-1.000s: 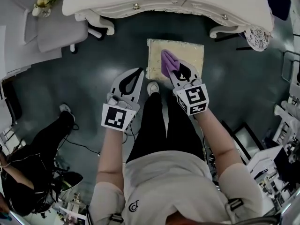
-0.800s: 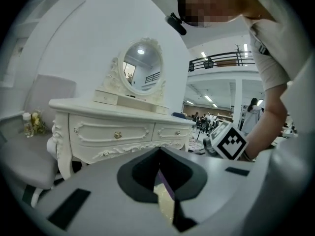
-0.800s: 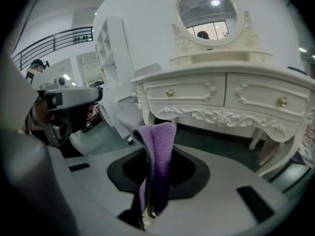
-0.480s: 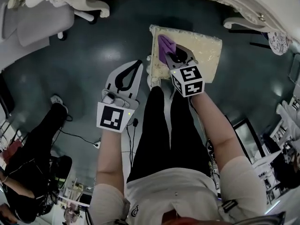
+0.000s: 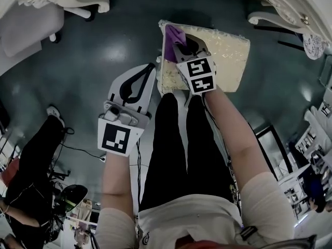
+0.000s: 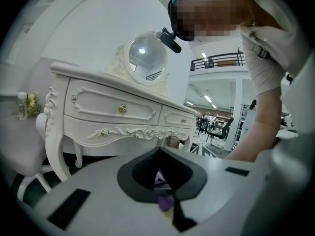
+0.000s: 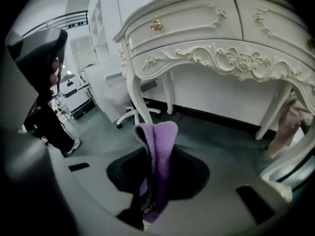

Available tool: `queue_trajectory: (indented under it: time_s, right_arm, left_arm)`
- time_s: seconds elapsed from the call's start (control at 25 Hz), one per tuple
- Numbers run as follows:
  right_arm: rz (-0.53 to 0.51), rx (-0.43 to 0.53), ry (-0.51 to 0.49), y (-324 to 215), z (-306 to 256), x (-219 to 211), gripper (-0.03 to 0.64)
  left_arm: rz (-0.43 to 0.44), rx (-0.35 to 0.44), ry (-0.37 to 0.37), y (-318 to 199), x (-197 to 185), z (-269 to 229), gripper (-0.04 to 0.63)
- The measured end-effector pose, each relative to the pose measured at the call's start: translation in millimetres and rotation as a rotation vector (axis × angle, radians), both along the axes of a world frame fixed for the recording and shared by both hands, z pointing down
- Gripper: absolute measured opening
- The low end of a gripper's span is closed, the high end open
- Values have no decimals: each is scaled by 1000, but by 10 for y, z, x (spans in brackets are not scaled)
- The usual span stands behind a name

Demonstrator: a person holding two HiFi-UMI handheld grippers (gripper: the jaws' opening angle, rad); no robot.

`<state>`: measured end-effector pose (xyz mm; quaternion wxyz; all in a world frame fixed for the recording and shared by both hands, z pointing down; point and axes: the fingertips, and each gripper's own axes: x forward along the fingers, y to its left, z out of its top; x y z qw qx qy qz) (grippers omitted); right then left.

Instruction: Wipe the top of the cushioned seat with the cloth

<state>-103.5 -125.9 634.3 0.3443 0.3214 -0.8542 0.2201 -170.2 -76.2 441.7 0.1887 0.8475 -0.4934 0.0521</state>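
Pressing the purple cloth [image 5: 173, 33] at the cushioned seat's [image 5: 225, 58] left edge, the right tool [image 5: 176, 41] is working in the head view, while the left tool [image 5: 151, 69] is idling beside the seat. In the left gripper view, the jaws are meeting, with an unidentified purple speck between them. In the right gripper view, the jaws are clamping the folded cloth, and it is at risk of dragging free or running off the edge.

The cloth [image 5: 174, 34] is purple and folded lengthwise. It is clamped in the right gripper [image 5: 179, 43] and positioned over the far left corner of the cushioned seat [image 5: 228, 56]. The seat top is pale, roughly square and textured. Contact between the two appears likely.
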Motion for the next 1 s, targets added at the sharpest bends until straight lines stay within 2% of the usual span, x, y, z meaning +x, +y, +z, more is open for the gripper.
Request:
queue_trajectory:
  time_s: [0.28, 0.48, 0.88, 1.0]
  right_arm:
    - [20, -55, -22, -58, 87, 150, 95]
    - [43, -68, -25, -27, 18, 302, 97]
    - [92, -80, -4, -151, 111, 1067, 97]
    - [88, -80, -6, -175, 112, 1268, 97]
  left_arm:
    - [34, -14, -45, -76, 196, 177, 14]
    - [43, -8, -44, -29, 278, 97, 14]
    - [97, -32, -80, -40, 935, 133, 14]
    - [85, -19, -76, -85, 1138, 106, 14]
